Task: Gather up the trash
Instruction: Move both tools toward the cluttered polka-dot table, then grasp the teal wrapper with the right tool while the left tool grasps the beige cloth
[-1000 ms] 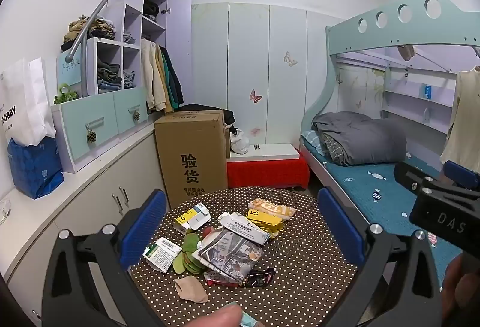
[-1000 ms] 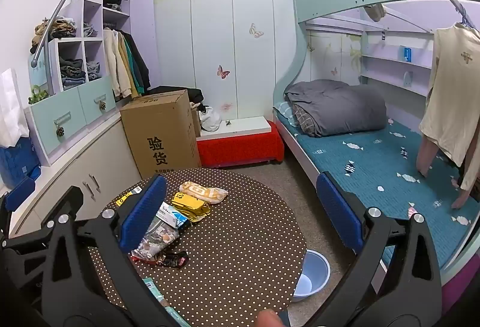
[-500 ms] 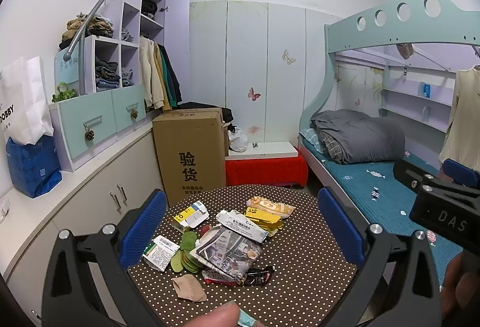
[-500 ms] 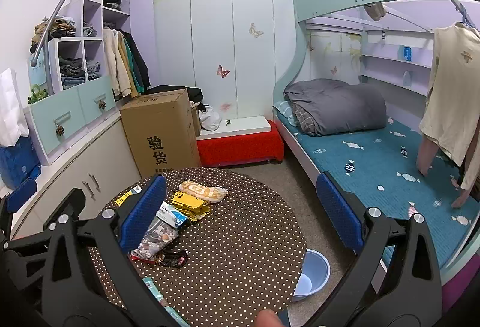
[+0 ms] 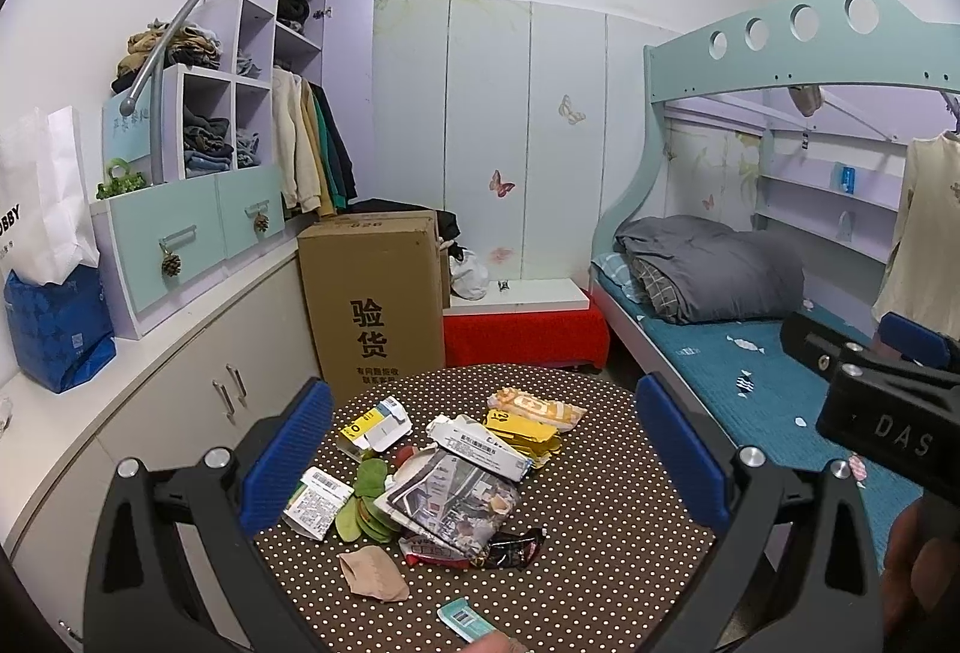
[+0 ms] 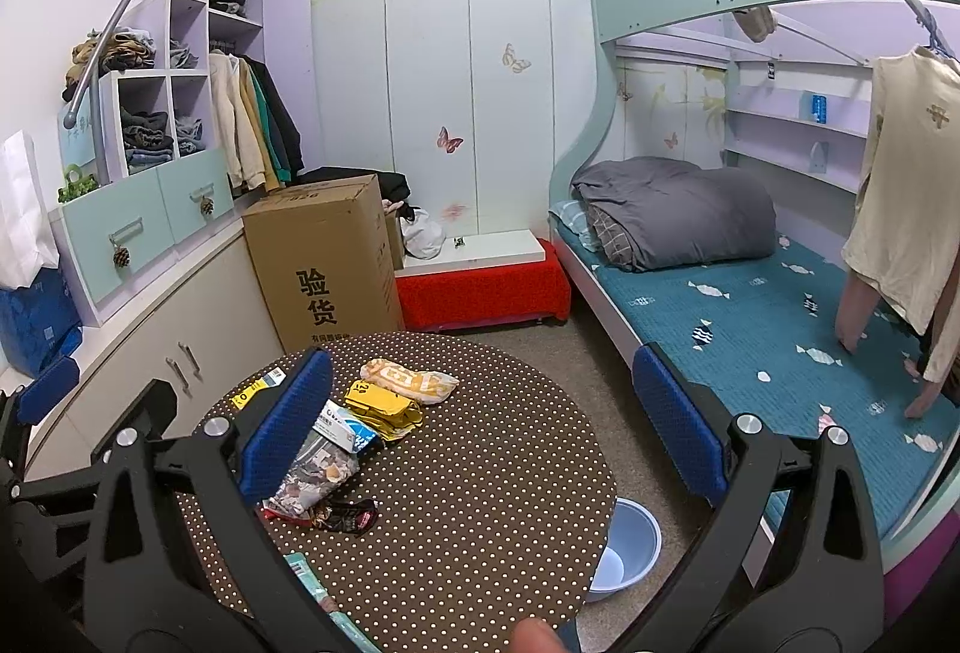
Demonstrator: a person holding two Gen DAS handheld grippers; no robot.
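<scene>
Little has changed over the last second: the left tool [image 5: 483,455] and right tool [image 6: 480,419] stay released and empty above the bench [image 6: 480,503]. Collection hasn't begun. Wrappers [image 5: 456,497] lie heaped near the bench's left edge; a blue bin [image 6: 627,545] waits on the bedroom floor beside its right edge.

Small bedroom: teal bunk bed [image 6: 750,293] at right wall, stepped shelving [image 5: 228,113] over cabinets at left, cardboard box [image 5: 375,299] between, pale butterfly-printed wardrobe panels [image 5: 510,137] behind.
</scene>
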